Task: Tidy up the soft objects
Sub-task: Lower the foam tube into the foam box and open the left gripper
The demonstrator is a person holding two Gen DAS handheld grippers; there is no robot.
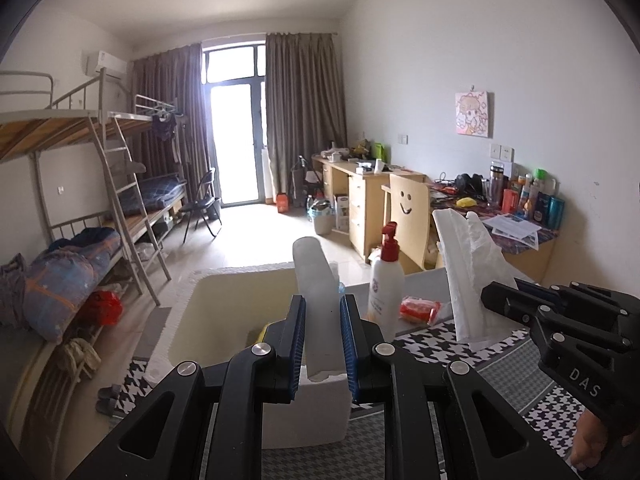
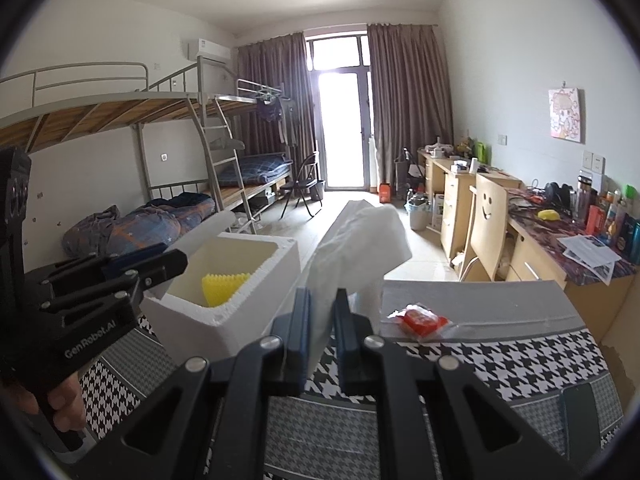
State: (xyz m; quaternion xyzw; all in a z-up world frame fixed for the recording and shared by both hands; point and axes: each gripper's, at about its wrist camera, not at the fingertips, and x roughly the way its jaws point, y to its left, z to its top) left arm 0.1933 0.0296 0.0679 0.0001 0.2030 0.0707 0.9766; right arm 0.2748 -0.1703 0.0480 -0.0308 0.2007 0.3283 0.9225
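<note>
The left gripper (image 1: pixel 322 344) has its fingers clenched on a white foam cylinder (image 1: pixel 316 276), held upright above the open white styrofoam box (image 2: pixel 224 312). The right gripper (image 2: pixel 320 332) pinches a crumpled white tissue sheet (image 2: pixel 360 236) over the houndstooth-cloth desk (image 2: pixel 500 364). Inside the box lies a ridged yellow sponge (image 2: pixel 222 286); beyond, a red packet (image 2: pixel 420 320) and a white pump bottle (image 1: pixel 386 280).
</note>
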